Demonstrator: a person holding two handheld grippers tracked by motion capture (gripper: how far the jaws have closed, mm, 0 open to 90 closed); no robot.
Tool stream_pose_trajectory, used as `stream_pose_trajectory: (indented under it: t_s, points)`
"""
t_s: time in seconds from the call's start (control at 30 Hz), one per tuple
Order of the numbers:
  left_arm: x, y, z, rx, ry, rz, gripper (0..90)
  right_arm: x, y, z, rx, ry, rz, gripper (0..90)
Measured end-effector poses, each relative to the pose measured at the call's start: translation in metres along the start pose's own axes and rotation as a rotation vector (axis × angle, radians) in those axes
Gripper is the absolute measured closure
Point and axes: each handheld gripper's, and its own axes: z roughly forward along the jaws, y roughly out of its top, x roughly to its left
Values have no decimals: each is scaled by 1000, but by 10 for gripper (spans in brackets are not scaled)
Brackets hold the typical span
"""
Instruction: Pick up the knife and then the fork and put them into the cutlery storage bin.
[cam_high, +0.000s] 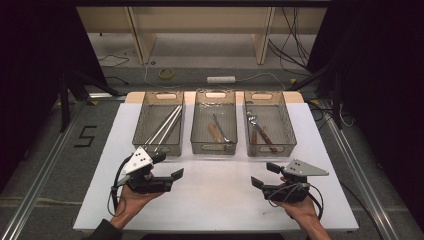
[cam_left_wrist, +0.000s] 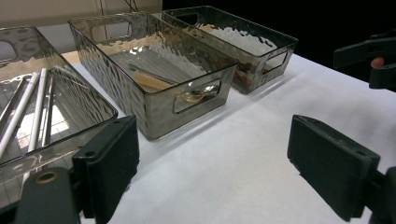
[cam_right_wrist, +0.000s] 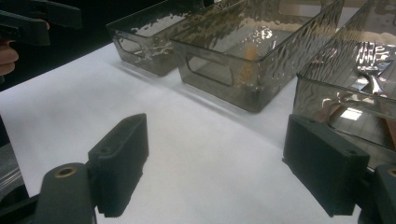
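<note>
left claw (cam_high: 166, 167) wide, empty | right claw (cam_high: 265, 175) wide, empty | risk: left one could clip the 11 o'clock bin's (cam_high: 141, 118) rim reaching for those rods (cam_high: 165, 126)

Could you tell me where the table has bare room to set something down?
The white table is bare across its near half, between the left gripper and right gripper, both open. Narrow strips flank the three bins. The far half is crowded: left bin, middle bin, right bin.

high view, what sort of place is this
Probably a lab or recording studio set up for cutlery sorting: black curtains at the sides, loose cables on the floor, and three clear bins on a white-covered table.
</note>
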Motion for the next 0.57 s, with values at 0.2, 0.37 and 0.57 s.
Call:
stream_pose_trajectory:
  t_s: [0.2, 0.37, 0.57]
  points:
    - [0, 0, 0, -1, 1, 0, 164, 0, 0, 0, 0, -2, 0, 231]
    - [0, 0, 0, -2, 1, 0, 164, 0, 0, 1, 2, -3, -4, 231]
    - [0, 0, 0, -1, 1, 0, 164, 0, 0, 1, 1, -3, -6, 230]
